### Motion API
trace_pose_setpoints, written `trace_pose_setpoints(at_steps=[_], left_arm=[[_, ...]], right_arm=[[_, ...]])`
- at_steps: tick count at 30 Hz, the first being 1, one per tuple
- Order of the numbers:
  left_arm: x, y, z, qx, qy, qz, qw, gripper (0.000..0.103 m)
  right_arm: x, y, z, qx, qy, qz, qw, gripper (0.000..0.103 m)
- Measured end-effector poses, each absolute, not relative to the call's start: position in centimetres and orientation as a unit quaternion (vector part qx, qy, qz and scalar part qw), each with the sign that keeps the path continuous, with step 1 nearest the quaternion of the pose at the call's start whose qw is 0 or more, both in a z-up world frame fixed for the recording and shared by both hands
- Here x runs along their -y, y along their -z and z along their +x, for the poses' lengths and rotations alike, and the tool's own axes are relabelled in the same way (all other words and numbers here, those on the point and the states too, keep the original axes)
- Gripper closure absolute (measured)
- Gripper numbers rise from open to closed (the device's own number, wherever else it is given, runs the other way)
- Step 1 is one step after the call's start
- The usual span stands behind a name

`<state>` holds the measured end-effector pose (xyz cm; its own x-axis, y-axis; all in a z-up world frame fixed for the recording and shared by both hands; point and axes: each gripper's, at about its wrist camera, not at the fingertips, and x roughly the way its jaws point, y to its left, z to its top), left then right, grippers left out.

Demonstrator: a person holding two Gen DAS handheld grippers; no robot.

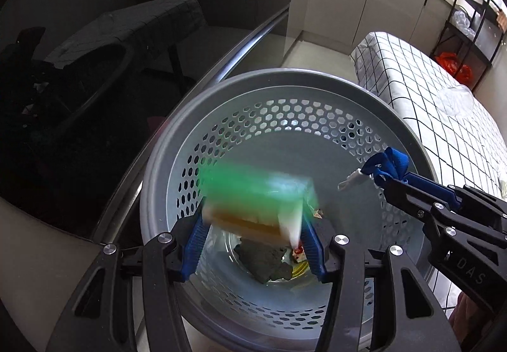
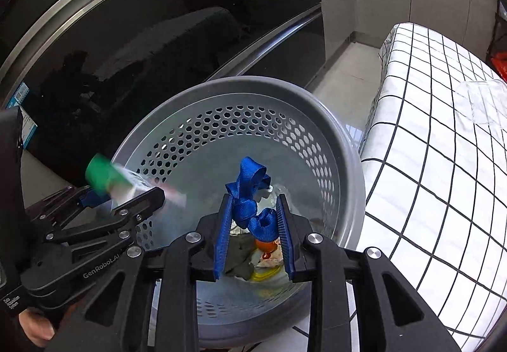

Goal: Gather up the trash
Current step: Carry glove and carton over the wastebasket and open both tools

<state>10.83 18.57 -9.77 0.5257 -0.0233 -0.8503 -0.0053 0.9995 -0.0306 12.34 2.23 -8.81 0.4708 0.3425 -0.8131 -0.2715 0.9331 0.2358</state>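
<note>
My left tongs (image 1: 253,244) clamp green-capped bottle (image 1: 253,203); my right tongs (image 2: 253,241) clamp blue strap (image 2: 250,193). Grey perforated bin (image 2: 317,105) directly below both, trash inside.

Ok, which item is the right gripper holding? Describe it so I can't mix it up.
Start at the grey perforated bin beside the checked white cloth. Above its opening, the right gripper pinches a bunched blue webbing strap with a small white clip at one end. The left gripper's item differs: a blurred green-capped bottle.
</note>
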Motion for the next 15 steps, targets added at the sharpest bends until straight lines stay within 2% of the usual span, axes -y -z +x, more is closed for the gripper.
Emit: trace_pose_setpoints(at_steps=[2, 4, 6, 7, 15], left_arm=[[-18.6, 9.7, 10.8, -0.486, 0.004, -0.016, 0.874, 0.051], [-18.6, 9.6, 10.9, -0.485, 0.003, -0.016, 0.874, 0.048], [-18.5, 9.6, 10.9, -0.485, 0.001, -0.018, 0.874, 0.038], [-18.6, 9.6, 10.9, -0.485, 0.001, -0.019, 0.874, 0.037], [-18.5, 9.2, 10.7, -0.485, -0.001, -0.019, 0.874, 0.036]], right_arm=[[-2.1, 8.8, 12.1, -0.481, -0.178, 0.037, 0.858, 0.076], [-1.6, 8.7, 11.8, -0.479, -0.177, 0.036, 0.859, 0.069], [-1.3, 8.7, 11.9, -0.475, -0.176, 0.039, 0.861, 0.064], [-1.2, 8.6, 11.8, -0.474, -0.176, 0.040, 0.862, 0.061], [-0.6, 8.2, 11.5, -0.468, -0.173, 0.044, 0.866, 0.060]])
